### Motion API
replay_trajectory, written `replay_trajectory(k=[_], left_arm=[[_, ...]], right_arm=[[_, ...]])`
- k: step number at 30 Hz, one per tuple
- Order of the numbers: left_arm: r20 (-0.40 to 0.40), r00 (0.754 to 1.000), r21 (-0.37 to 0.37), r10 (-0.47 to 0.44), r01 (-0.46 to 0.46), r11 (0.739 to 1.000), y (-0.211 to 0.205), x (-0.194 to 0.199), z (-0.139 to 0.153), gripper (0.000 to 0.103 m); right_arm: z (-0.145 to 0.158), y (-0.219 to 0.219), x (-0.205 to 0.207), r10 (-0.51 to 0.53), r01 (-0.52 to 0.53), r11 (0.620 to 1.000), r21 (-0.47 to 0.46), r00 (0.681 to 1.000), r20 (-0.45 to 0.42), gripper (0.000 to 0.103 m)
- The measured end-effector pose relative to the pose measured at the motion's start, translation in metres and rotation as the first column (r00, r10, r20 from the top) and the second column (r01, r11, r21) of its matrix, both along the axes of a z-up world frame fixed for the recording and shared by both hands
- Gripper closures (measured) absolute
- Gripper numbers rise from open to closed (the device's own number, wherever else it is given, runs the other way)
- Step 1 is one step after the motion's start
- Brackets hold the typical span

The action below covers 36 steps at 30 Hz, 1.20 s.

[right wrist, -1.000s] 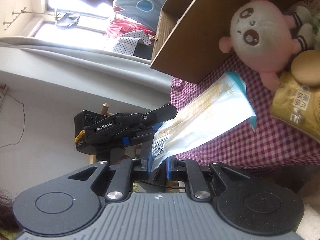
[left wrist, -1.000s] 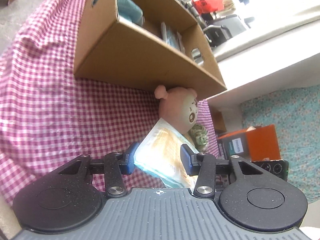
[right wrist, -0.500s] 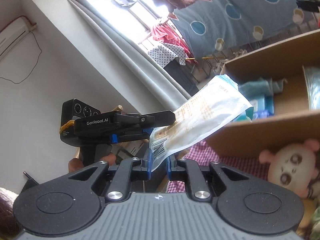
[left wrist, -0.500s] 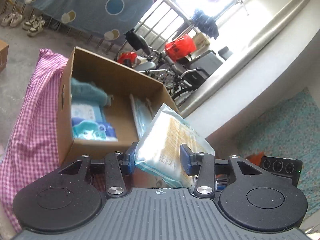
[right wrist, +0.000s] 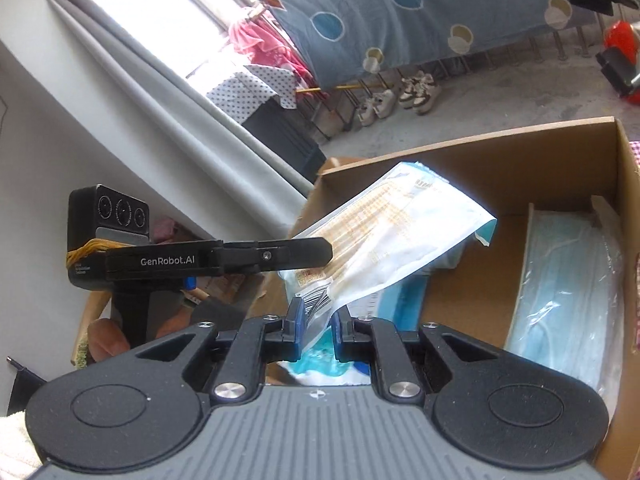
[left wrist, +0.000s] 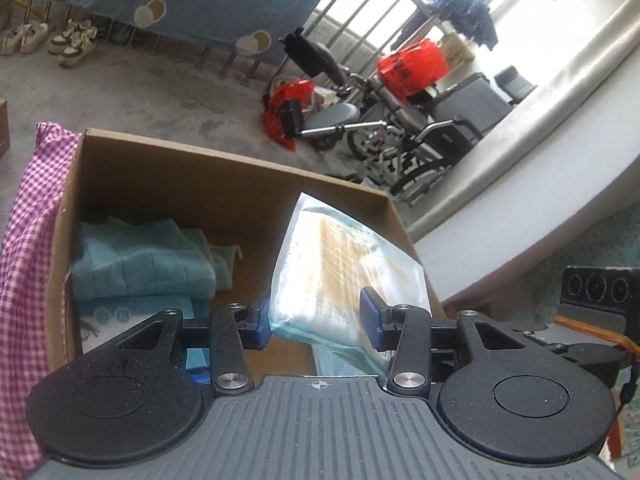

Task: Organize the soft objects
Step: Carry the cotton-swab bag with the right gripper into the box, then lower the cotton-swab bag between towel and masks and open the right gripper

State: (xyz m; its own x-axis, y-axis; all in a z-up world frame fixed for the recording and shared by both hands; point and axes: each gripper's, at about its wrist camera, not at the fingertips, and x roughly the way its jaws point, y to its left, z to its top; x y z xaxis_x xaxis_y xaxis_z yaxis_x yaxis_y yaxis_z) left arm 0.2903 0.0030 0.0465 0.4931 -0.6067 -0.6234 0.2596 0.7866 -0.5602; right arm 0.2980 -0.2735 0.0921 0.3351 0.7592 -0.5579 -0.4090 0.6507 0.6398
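A white plastic packet point(left wrist: 344, 276) with orange print and a teal edge hangs over the open cardboard box point(left wrist: 160, 172). My left gripper point(left wrist: 316, 320) is shut across its width. My right gripper point(right wrist: 318, 320) is shut on its barcode end, where the packet point(right wrist: 400, 232) slopes up over the box's point(right wrist: 480, 152) inside. In the right wrist view the left gripper point(right wrist: 316, 256) shows from the side, clamped on the packet. Inside the box lie a folded teal towel point(left wrist: 140, 264), a wipes pack point(left wrist: 116, 316) and a bag of blue face masks point(right wrist: 568, 280).
The box stands on a pink gingham cloth point(left wrist: 28, 240). Beyond it are a concrete floor, wheelchairs point(left wrist: 400, 128) with red bags, shoes point(right wrist: 400, 100) and a hanging blue sheet point(right wrist: 440, 12). A hand point(right wrist: 108, 336) holds the left gripper's handle by a grey curtain.
Both grippers lifted the packet off the cloth beside the pink plush and carried it up and over the box rim; both views now look down into the box.
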Motion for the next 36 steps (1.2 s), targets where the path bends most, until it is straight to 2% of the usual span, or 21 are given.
replay_trajectory(k=[4, 7, 10, 16, 18, 20, 22, 28, 36], left_arm=[[-0.057, 0.998, 0.113, 0.0, 0.007, 0.994, -0.025, 0.03, -0.026, 0.06], [-0.111, 0.994, 0.17, -0.004, 0.023, 0.985, -0.036, 0.042, -0.045, 0.06], [-0.145, 0.989, 0.206, -0.012, 0.042, 0.978, -0.043, 0.048, -0.057, 0.06], [-0.203, 0.979, 0.234, -0.032, 0.081, 0.969, -0.049, 0.048, -0.069, 0.059], [-0.206, 0.978, 0.233, -0.037, 0.085, 0.969, -0.048, 0.045, -0.068, 0.054], [-0.207, 0.978, 0.241, -0.038, 0.088, 0.967, -0.05, 0.046, -0.066, 0.042], [-0.191, 0.981, 0.241, -0.031, 0.077, 0.967, -0.049, 0.047, -0.061, 0.033], [-0.111, 0.994, 0.216, -0.004, 0.028, 0.976, -0.031, 0.034, -0.03, 0.023], [0.038, 0.998, 0.143, 0.059, -0.064, 0.988, 0.009, -0.012, 0.025, 0.005]], right_arm=[[-0.037, -0.004, 0.049, 0.001, -0.007, 0.998, -0.063, 0.996, -0.088, 0.087], [-0.064, -0.003, 0.075, -0.005, -0.014, 0.992, -0.125, 0.988, -0.153, 0.087], [-0.082, 0.001, 0.092, -0.01, -0.025, 0.983, -0.179, 0.982, -0.188, 0.087], [-0.099, 0.008, 0.106, -0.038, -0.023, 0.958, -0.286, 0.977, -0.209, 0.088], [-0.101, 0.011, 0.106, -0.05, -0.015, 0.947, -0.32, 0.98, -0.193, 0.088], [-0.099, 0.012, 0.101, -0.064, 0.002, 0.929, -0.369, 0.986, -0.155, 0.088], [-0.101, 0.013, 0.101, -0.078, 0.017, 0.921, -0.39, 0.987, -0.141, 0.088], [-0.106, 0.018, 0.1, -0.111, 0.042, 0.914, -0.404, 0.983, -0.148, 0.087], [-0.081, 0.003, 0.094, -0.183, 0.128, 0.926, -0.356, 0.975, -0.126, 0.085]])
